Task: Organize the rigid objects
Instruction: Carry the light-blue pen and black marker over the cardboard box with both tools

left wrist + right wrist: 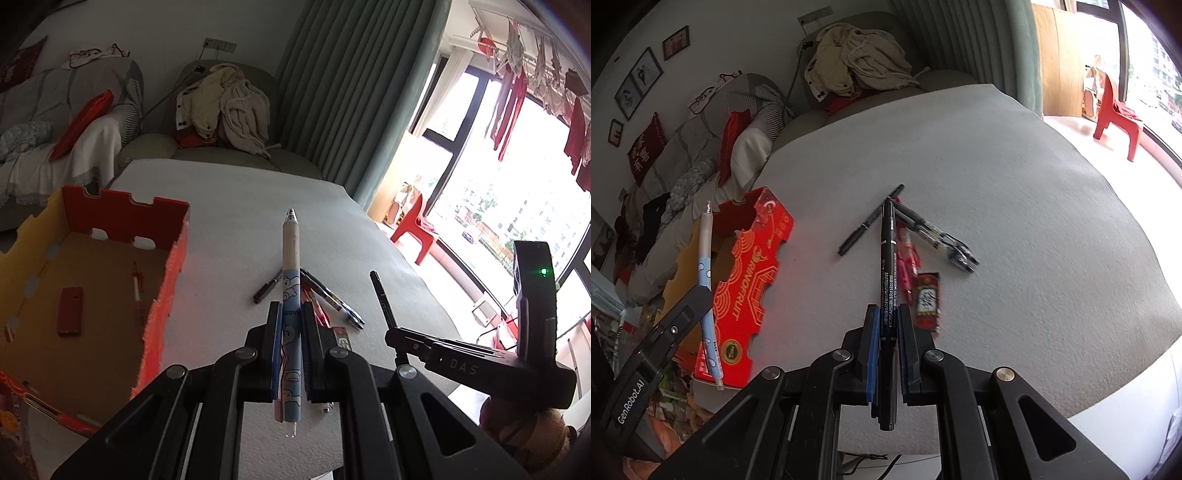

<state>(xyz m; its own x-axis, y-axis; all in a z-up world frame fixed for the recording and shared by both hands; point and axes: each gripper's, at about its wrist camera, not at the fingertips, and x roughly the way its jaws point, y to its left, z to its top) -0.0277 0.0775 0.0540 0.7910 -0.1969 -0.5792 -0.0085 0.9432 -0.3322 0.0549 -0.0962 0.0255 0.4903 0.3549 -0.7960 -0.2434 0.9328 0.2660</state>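
The left gripper [291, 317] is clamped on a blue pen [290, 295]; the pads cover the middle of its barrel, and the printed word there is cut to a few letters. The pen's long axis runs along the fingers, white end and tip pointing far, over the table [229, 206], with its rear end sticking out toward the camera. In the right wrist view the same pen stands nearly upright in front of the box [746, 273], tip up, with the left gripper's black body crossing its lower half.

The right gripper [888, 321] is closed on a black pen [887, 266], which likewise lies along the fingers, pointing far; the print on its barrel is too small to read. From the left wrist view only the far end of this pen shows above the right gripper, the rest hidden by the tool.

The box sits at the left of the table, open-topped, its near corner cut off by the frame edge. Inside lie a red flat piece [70, 312] and a thin pen [137, 286], dim and hard to identify.

On the table, just beyond both grippers, are a loose black pen [870, 220], a clear pen [936, 234], a pink pen [908, 264] partly hidden behind the held black pen, and a small red packet [927, 301].
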